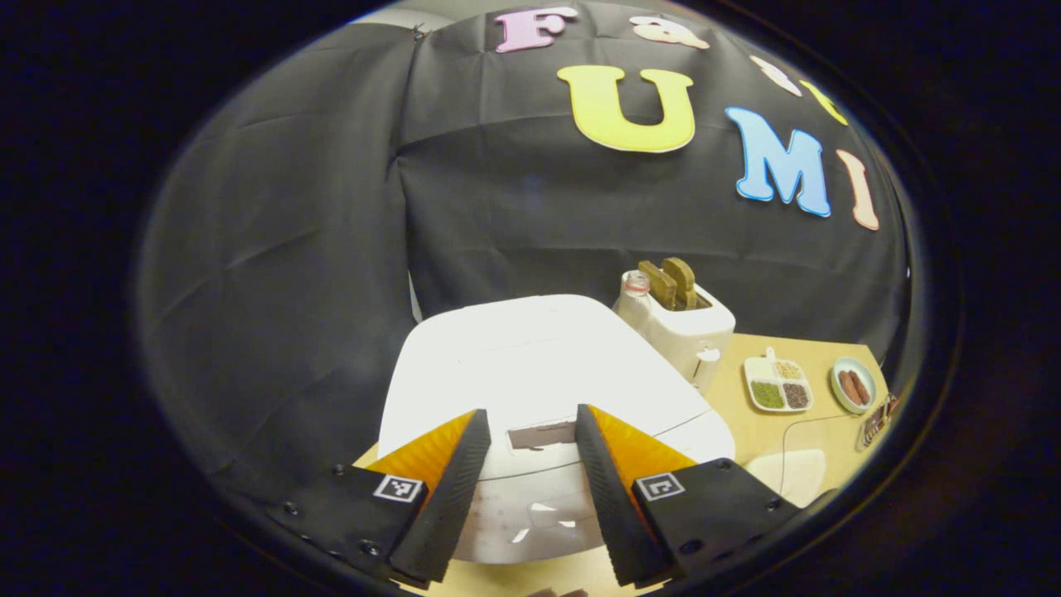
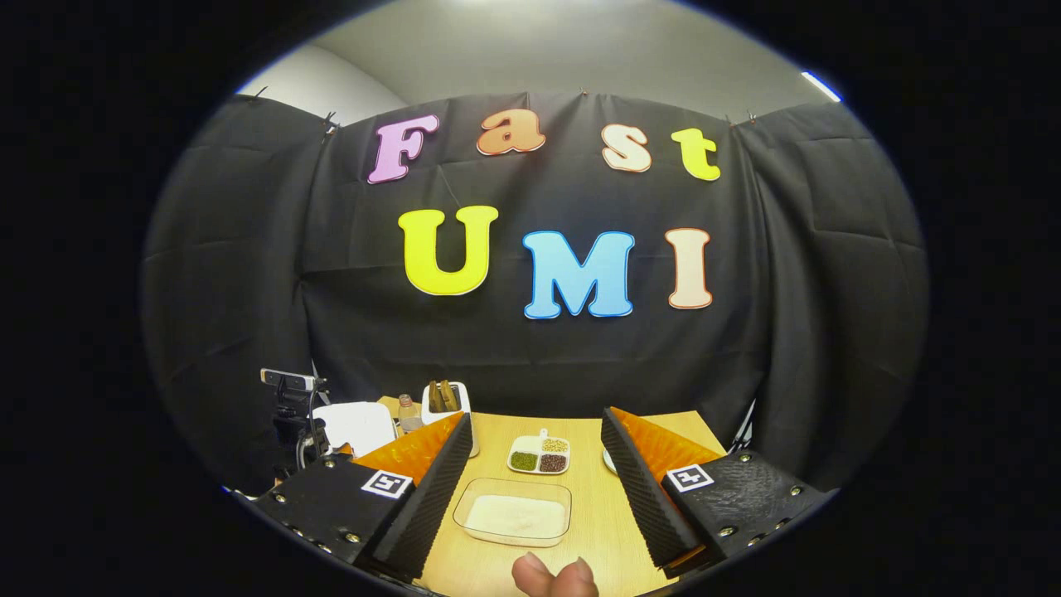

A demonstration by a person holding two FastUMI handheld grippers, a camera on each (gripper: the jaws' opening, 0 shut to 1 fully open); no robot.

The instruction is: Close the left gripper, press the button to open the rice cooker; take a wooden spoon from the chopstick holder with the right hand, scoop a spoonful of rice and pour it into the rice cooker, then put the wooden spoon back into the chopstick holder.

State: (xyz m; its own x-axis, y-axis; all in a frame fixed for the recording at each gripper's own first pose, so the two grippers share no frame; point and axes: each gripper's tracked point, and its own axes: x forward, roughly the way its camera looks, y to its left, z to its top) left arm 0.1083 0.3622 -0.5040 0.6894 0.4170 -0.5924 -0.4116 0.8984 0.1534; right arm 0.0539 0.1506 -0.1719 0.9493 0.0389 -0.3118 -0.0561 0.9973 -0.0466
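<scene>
In the left gripper view the left gripper (image 1: 530, 431) hangs with jaws spread over the closed rice cooker (image 1: 530, 365). Right of it stands the chopstick holder (image 1: 684, 327) (wooden handles poking up), then a divided dish (image 1: 777, 385) and a small plate (image 1: 854, 385). In the right gripper view the right gripper (image 2: 537, 444), jaws released, hovers above a clear tray of rice (image 2: 514, 512) on the table (image 2: 597, 531). No label is legible.

on the table (image 2: 597, 522), the rice tray (image 2: 514, 512) lies nearest in the right gripper view, with the divided dish (image 2: 540, 455) behind it. the rice cooker (image 2: 356, 427) stands far left; a bottle (image 2: 406, 412) and the chopstick holder (image 2: 448, 406) stand just right of it, spoons (image 1: 671, 283) in the holder. in the left gripper view a plate (image 1: 854, 385) lies right of the dish.
</scene>
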